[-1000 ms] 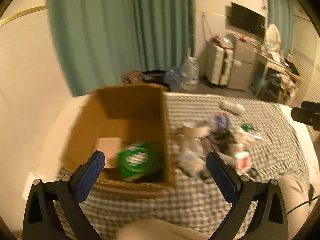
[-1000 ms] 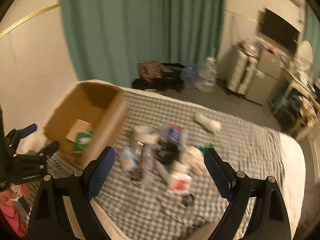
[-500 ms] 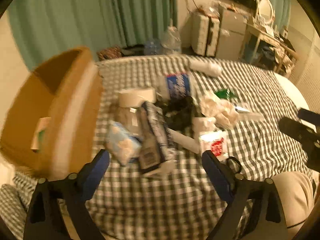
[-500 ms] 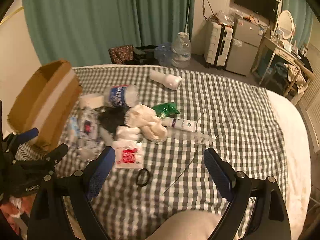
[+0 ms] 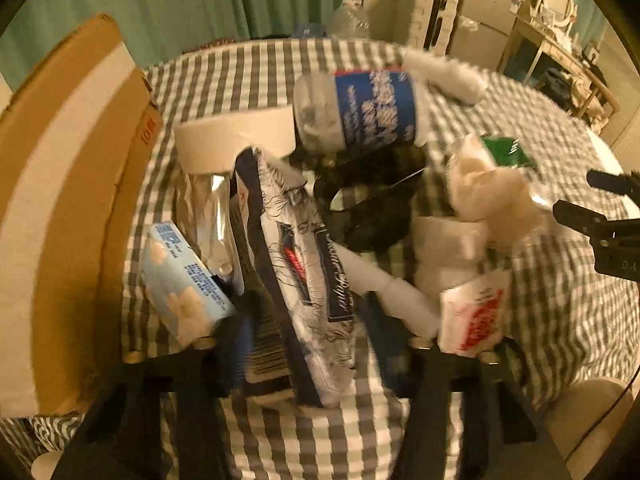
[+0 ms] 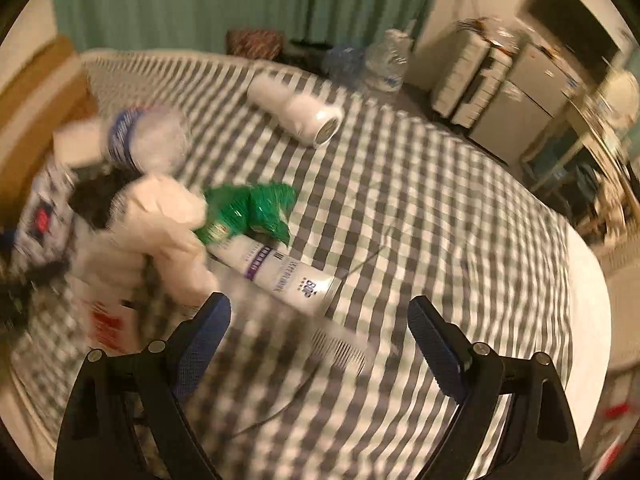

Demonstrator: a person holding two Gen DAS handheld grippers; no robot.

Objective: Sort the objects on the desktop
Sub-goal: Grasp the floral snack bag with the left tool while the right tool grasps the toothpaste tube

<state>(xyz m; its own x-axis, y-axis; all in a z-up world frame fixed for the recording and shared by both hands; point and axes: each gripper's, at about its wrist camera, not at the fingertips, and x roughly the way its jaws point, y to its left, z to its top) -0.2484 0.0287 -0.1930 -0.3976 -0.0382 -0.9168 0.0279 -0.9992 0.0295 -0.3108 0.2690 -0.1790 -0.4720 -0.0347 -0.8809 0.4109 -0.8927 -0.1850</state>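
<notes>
One cardboard box (image 5: 60,208) beside the heap, inside hidden.

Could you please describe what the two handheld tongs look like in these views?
The right tongs have black plastic arms, silver screws and blue textured pads. The left tongs show the same black frame with brass-coloured screws; their pads look dark blue, though blurred.
</notes>
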